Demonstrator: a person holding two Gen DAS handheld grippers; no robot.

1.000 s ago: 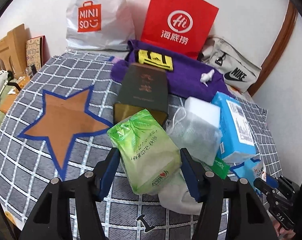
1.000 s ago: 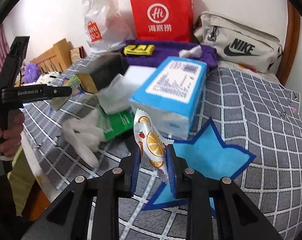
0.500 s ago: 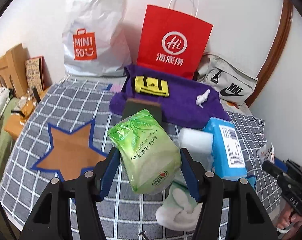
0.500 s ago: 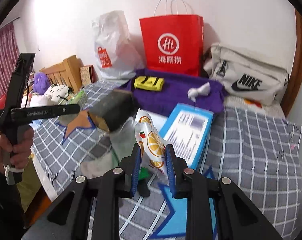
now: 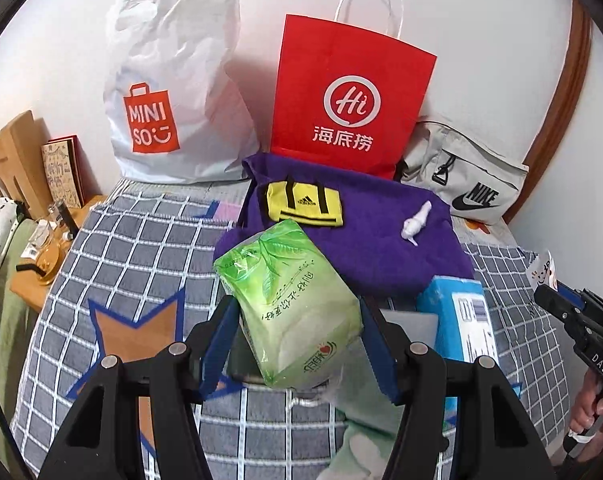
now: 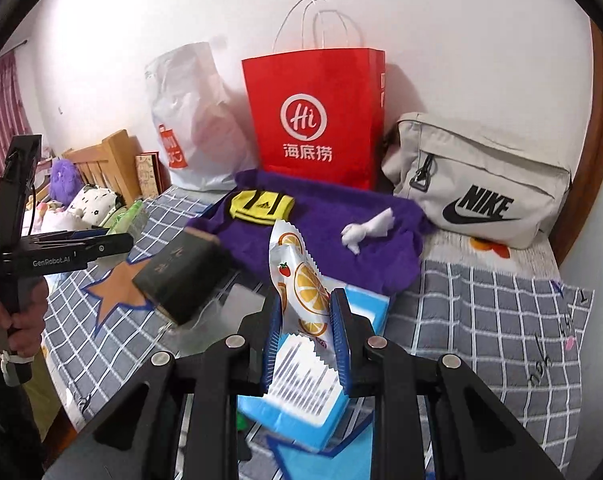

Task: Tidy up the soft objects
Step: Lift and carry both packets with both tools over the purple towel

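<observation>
— What's over on the left side of the bed?

— A white Miniso bag leaning on the wall, and below it the checked bedspread with an orange star patch. The left gripper is raised over that spread, its blue pads clamped on either side of a green tissue pack (the pack is clear of the bed, tilted, its far end pointing toward the wall).

— And in the middle?

— A red paper bag stands upright against the wall. In front of it lies a purple towel, with a yellow Adidas pouch on its left part and a small white wad on its right. Nearer to us there's a dark box, tilted, beside the star patch.

— The other hand?

— The right gripper is closed on a snack packet printed with orange slices; the packet stands up between the pads, above a blue tissue box lying on the spread.

— Far right?

— A grey Nike bag slumped against the wall, just beside the red bag, its lower edge near the towel's right end.
</observation>
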